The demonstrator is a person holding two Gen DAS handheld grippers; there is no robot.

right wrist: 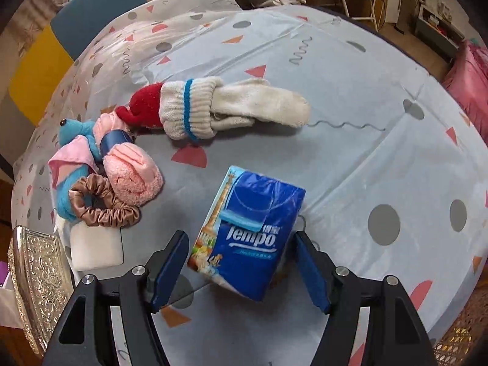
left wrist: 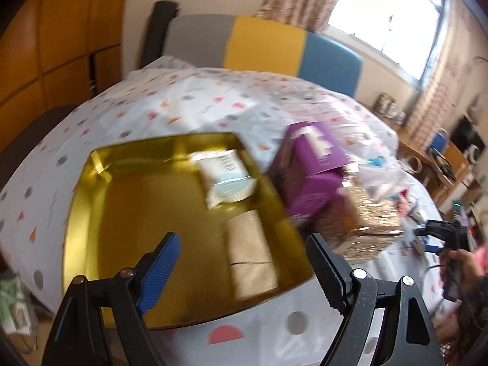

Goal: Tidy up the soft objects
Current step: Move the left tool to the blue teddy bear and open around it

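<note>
While two packets already sit in gold tray (left wrist: pixel 100 213), centre of left view: left gripper (left wrist: pixel 241 265) spread, empty. Right gripper (right wrist: pixel 241 268) spread astride tissue pack (right wrist: pixel 248 235), lower centre, not clamped. Mitten (right wrist: pixel 238 106), towel roll (right wrist: pixel 134 167), scrunchie (right wrist: pixel 103 207) left unsorted, frame left.

Bright daylight from the blown-out window (left wrist: pixel 387 15); left view motion-blurred, right sharp, both edges fisheye-warped.

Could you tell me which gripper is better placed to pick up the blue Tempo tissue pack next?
The right gripper: its open fingers already straddle the blue Tempo tissue pack without pressing it. The left gripper hangs open over the gold rectangular tin, away from the pack.
</note>
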